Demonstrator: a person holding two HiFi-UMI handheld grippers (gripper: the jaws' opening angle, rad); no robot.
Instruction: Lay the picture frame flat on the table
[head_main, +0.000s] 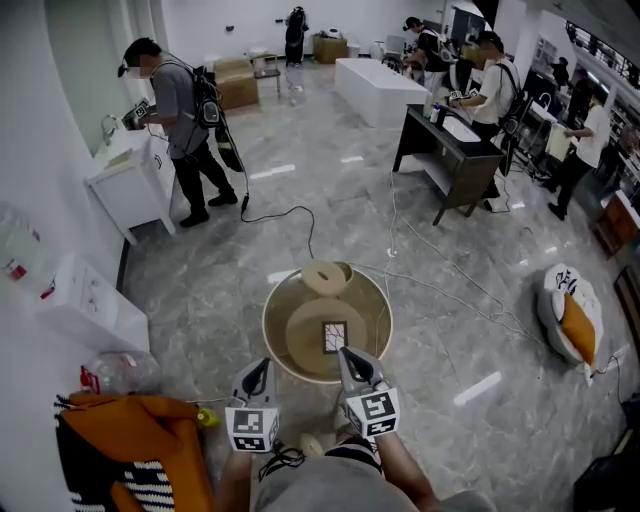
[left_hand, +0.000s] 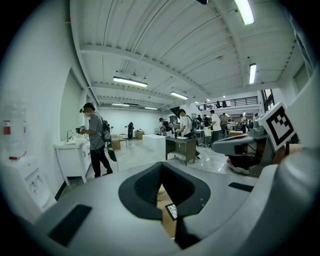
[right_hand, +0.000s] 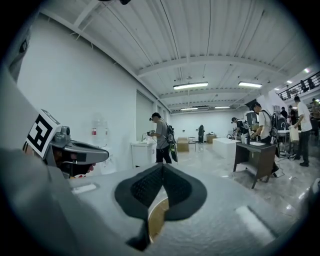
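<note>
- Two grippers sit low at the near rim of the round table (head_main: 275, 300), both tipped forward toward its middle.
- The left gripper (head_main: 262, 364) has its jaws pressed together at the tips with nothing between them. In the left gripper view only the table top and a corner of the frame show through the gap below the pads.
- From this gripper the picture frame (head_main: 334, 337) lies ahead and to the right, clearly apart from it.
- The frame is on the table's inner disc, a little toward the person's side of centre. Its longer side runs away from the person, and its dark border and pale patterned middle face upward to the head view.
- Whether it is propped up or already flat cannot be told from these angles.
- A smaller round piece (head_main: 327, 277) rests at the table's far rim, beyond the frame.
- The right gripper (head_main: 346, 352) is likewise fully closed and holds nothing. Its tip is just beside the frame's near edge, so it is judged the nearer one for tipping the frame down.
- No brand or wording is legible: the cubes (head_main: 374, 413) carry only black-and-white square markers, and the frame's pattern is too small to read.
</note>
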